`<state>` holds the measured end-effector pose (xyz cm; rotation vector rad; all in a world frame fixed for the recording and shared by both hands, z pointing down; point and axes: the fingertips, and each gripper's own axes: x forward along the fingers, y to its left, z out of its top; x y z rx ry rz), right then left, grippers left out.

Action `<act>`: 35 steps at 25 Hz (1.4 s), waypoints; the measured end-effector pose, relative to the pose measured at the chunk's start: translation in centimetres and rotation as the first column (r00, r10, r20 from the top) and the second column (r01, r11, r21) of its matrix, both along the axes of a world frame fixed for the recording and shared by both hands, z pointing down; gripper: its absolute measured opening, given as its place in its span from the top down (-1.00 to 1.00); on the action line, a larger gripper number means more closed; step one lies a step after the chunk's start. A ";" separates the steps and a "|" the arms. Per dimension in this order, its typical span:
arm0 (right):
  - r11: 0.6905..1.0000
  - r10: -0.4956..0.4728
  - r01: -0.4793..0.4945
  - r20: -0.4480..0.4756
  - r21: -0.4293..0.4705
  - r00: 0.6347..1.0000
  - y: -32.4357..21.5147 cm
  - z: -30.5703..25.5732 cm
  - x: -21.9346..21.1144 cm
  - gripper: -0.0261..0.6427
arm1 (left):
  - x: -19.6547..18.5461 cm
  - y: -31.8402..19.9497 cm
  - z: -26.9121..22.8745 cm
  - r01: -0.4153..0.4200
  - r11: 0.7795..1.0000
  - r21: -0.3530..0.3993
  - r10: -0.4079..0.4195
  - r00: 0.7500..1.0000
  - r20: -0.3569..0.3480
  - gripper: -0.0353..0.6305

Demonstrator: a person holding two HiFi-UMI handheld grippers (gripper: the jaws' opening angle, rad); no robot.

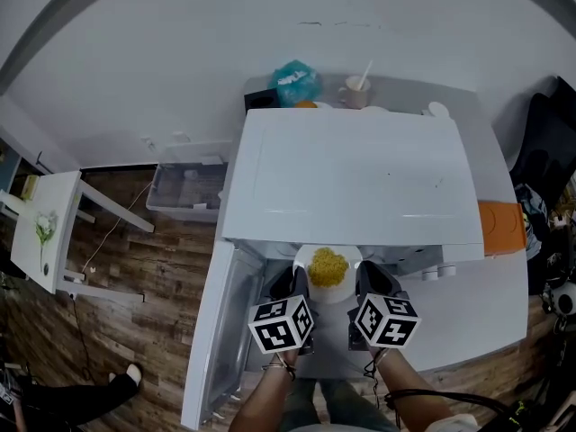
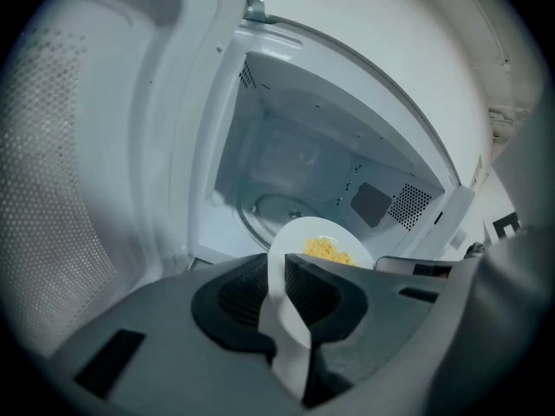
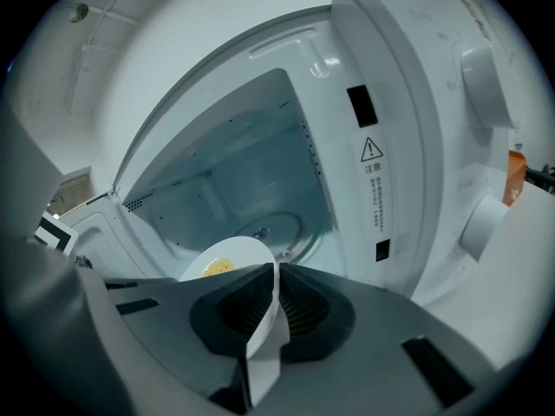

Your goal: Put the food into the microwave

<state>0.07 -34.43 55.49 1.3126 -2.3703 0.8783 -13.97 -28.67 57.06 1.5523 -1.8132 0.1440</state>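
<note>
A white plate (image 1: 328,286) with a heap of yellow food (image 1: 328,265) hangs at the mouth of the white microwave (image 1: 351,178). My left gripper (image 1: 290,286) is shut on the plate's left rim (image 2: 279,306). My right gripper (image 1: 369,283) is shut on its right rim (image 3: 260,332). The oven door (image 1: 216,331) stands swung open to the left. In both gripper views the cavity lies ahead, with the glass turntable (image 2: 282,208) bare on its floor. The yellow food (image 2: 328,250) shows just past the left jaws; the same food (image 3: 217,268) shows past the right jaws.
The microwave's control panel with two knobs (image 3: 486,85) stands right of the cavity. The oven sits on a white counter (image 1: 477,304). Behind it are a teal bag (image 1: 295,81) and a cup (image 1: 356,90). A clear plastic bin (image 1: 187,187) and a white side table (image 1: 45,228) stand on the wooden floor at left.
</note>
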 end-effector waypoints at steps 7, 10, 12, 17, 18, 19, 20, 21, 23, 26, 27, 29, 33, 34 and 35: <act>0.999 0.021 -0.021 0.005 0.027 1.000 -1.6 -0.2 -0.6 0.82 | -0.7 -1.5 0.1 0.017 0.999 0.031 -0.016 1.000 -0.021 0.70; 0.999 0.038 -0.038 0.011 0.035 0.999 -2.1 -0.2 -1.1 0.82 | -1.2 -2.0 0.1 0.031 0.999 0.045 -0.030 0.999 -0.033 0.70; 0.998 0.041 -0.042 0.014 0.042 0.999 -2.4 -0.2 -1.4 0.82 | -1.6 -2.4 0.1 0.039 0.998 0.052 -0.037 0.999 -0.036 0.70; 0.997 0.047 -0.048 0.021 0.052 0.999 -3.0 -0.3 -1.8 0.82 | -2.2 -3.5 -0.4 0.035 0.996 0.078 -0.034 0.999 -0.022 0.70; 0.997 0.050 -0.051 0.022 0.055 0.999 -3.2 -0.2 -1.9 0.82 | -2.3 -3.7 -0.4 0.034 0.996 0.084 -0.033 0.999 -0.018 0.70; 0.997 0.054 -0.055 0.023 0.057 0.998 -3.4 -0.2 -1.9 0.82 | -2.3 -3.8 -0.4 0.032 0.996 0.089 -0.031 0.999 -0.015 0.70; 0.996 0.058 -0.060 0.025 0.060 0.998 -3.5 -0.2 -2.0 0.82 | -2.3 -4.0 -0.4 0.030 0.995 0.093 -0.029 1.000 -0.013 0.70; 0.996 0.063 -0.065 0.027 0.064 0.998 -3.7 -0.2 -2.0 0.82 | -2.3 -4.2 -0.4 0.026 0.995 0.097 -0.025 1.000 -0.011 0.70; 0.995 0.073 -0.075 0.031 0.071 0.997 -4.1 -0.3 -2.0 0.82 | -2.4 -4.5 -0.2 0.020 0.994 0.105 -0.019 1.000 -0.006 0.70; 0.993 0.084 -0.087 0.035 0.077 0.996 -4.6 -0.2 -2.1 0.82 | -2.5 -5.0 -0.1 0.015 0.993 0.116 -0.015 1.000 0.001 0.70; 0.993 0.087 -0.090 0.035 0.079 0.996 -4.7 -0.2 -2.2 0.82 | -2.6 -5.1 -0.2 0.014 0.993 0.119 -0.015 1.000 0.005 0.70; 0.992 0.093 -0.095 0.034 0.085 0.995 -5.0 -0.2 -2.3 0.82 | -2.8 -5.5 -0.3 0.014 0.992 0.124 -0.015 1.000 0.013 0.70; 0.990 0.104 -0.107 0.031 0.095 0.994 -5.6 -0.1 -2.7 0.82 | -3.1 -6.1 -0.2 0.017 0.991 0.129 -0.020 1.000 0.023 0.70; 0.989 0.109 -0.111 0.028 0.098 0.994 -5.8 -0.1 -2.9 0.82 | -3.2 -6.2 -0.1 0.020 0.991 0.130 -0.023 0.999 0.023 0.70; 0.988 0.113 -0.115 0.024 0.101 0.993 -6.0 -0.1 -3.0 0.82 | -3.3 -6.3 0.0 0.025 0.991 0.129 -0.028 0.999 0.020 0.70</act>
